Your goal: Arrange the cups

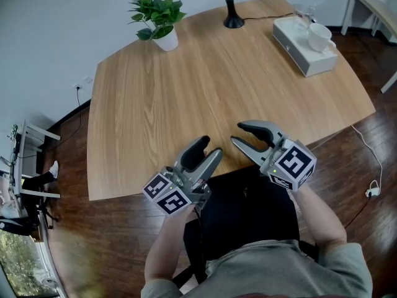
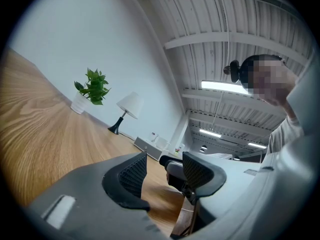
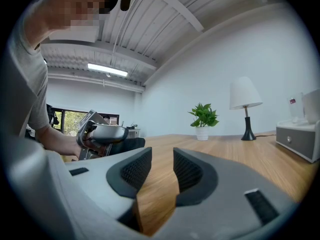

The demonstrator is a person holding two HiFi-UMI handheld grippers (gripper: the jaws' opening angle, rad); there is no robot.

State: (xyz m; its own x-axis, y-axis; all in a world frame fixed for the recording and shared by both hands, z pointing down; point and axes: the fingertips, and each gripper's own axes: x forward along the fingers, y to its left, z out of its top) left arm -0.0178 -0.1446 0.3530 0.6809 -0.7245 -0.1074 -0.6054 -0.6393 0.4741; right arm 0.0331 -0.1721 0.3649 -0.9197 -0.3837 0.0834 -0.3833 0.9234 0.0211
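Cups wait right of the lamp (image 1: 233,18), near the far corner of the table (image 1: 186,85). A white cup (image 1: 319,36) and a clear glass (image 1: 306,13) stand close together on top of a white box (image 1: 298,51); whether the two touch cannot be told at this range. Left tongs (image 1: 209,149) and right tongs (image 1: 238,133) hover side by side at the table edge farthest from the lamp. Both are spread and empty: bare wood shows through the gap of the right pair, and only the other tool, well beyond, through the gap of the left.

The trouble likely lies in the reach. An arm stretching past the lamp could brush its shade or catch the cord (image 1: 257,18) that runs from its base toward the box. With the vessels so near each other, tongs closing round one may shove the other off the box. The glass looks thin and slick, so a pinch set too high could tip it or let it slip. A fall there could carry over the table's corner to the floor.
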